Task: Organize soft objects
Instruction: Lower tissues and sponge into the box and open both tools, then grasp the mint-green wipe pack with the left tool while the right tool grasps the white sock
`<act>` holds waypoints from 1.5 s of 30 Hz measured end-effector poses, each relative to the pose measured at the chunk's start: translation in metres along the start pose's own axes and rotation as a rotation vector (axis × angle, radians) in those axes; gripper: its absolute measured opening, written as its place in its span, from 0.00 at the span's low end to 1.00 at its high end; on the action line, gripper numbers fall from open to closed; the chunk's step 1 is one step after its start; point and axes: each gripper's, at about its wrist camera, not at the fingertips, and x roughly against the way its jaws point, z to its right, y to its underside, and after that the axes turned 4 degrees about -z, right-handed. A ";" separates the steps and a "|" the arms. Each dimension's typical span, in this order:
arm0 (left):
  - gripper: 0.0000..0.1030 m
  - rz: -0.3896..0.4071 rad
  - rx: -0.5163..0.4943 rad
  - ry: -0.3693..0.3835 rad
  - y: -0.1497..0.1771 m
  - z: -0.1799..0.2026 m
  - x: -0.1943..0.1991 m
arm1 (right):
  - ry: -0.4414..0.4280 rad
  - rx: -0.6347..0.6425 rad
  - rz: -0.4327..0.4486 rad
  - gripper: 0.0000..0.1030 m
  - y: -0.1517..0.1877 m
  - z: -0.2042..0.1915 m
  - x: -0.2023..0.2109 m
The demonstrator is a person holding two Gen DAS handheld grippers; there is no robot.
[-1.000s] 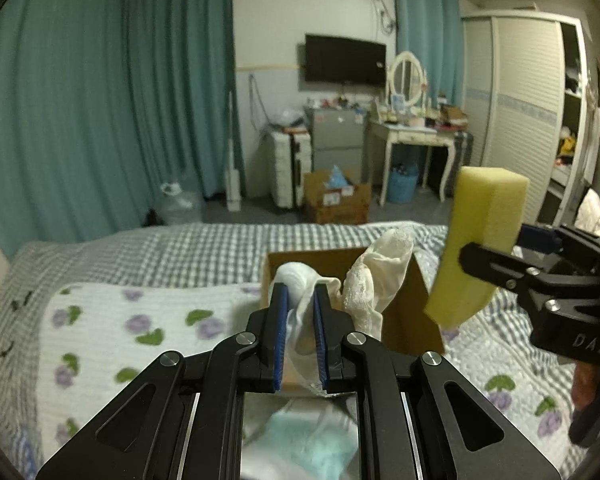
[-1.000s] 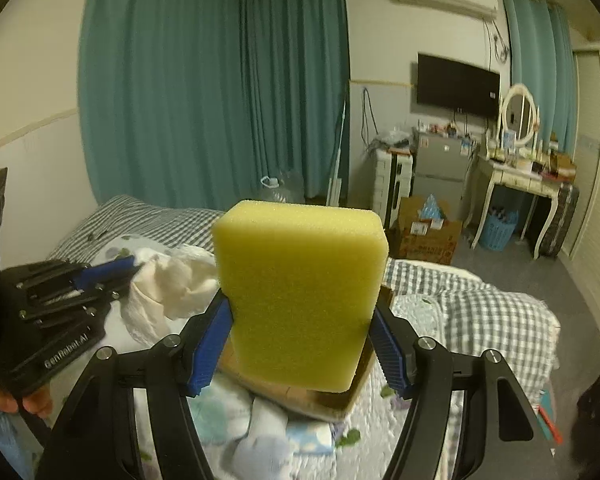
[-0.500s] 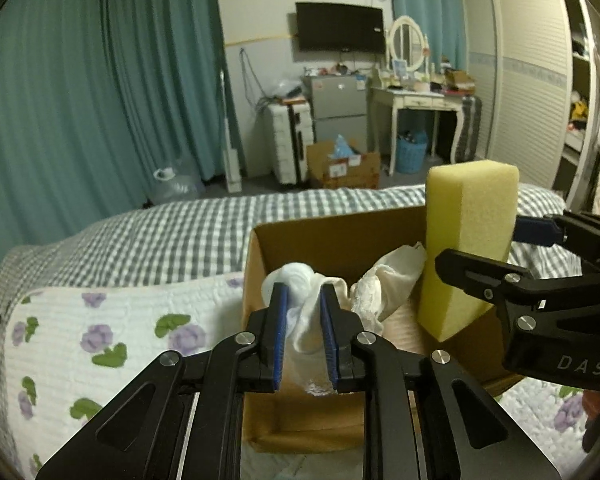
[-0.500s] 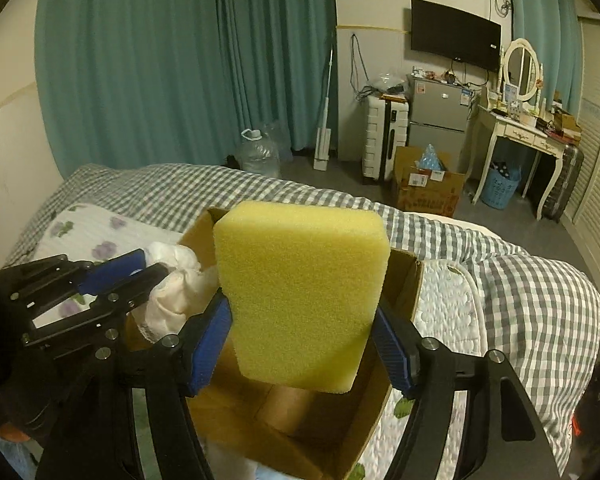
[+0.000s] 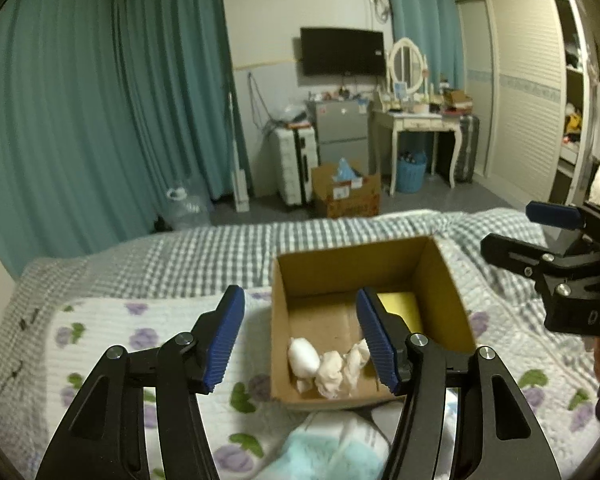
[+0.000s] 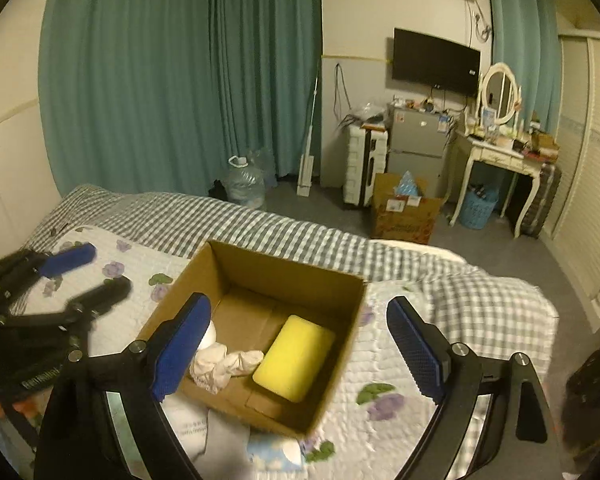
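Note:
An open cardboard box [image 5: 440, 268] [image 6: 352, 320] sits on the flowered quilt on the bed. Inside lie a crumpled white cloth [image 5: 332, 372] [image 6: 224, 364] and a yellow sponge [image 6: 294, 358] [image 5: 400, 304]. My left gripper [image 5: 300, 340] is open and empty, above the near side of the box. My right gripper [image 6: 298, 344] is open and empty, above the box; it shows at the right edge in the left wrist view [image 5: 540, 232]. The left gripper shows at the left in the right wrist view [image 6: 76, 276].
More soft items, white and light blue [image 5: 332, 448] [image 6: 220, 432], lie on the quilt just in front of the box. The checked blanket [image 5: 180, 252] covers the far bed edge. Beyond are teal curtains, a water jug [image 6: 244, 184], a floor box [image 5: 346, 196] and a dresser.
Both grippers opened and pulled back up. The white cloth dropped from the left gripper and the yellow sponge from the right; both now lie in the box.

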 end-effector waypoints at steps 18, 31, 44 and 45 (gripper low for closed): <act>0.99 0.066 0.014 -0.008 0.053 0.003 0.156 | 0.029 0.079 0.059 1.00 0.043 -0.046 0.169; 0.99 -0.153 0.070 -0.118 0.170 0.014 0.040 | -0.024 0.093 -0.203 1.00 0.157 -0.061 0.016; 0.99 -0.185 0.151 -0.074 0.185 0.004 0.004 | -0.150 0.067 -0.382 0.75 0.191 -0.069 -0.085; 0.99 -0.183 0.147 -0.070 0.184 0.006 0.004 | -0.166 0.066 -0.392 0.66 0.192 -0.069 -0.087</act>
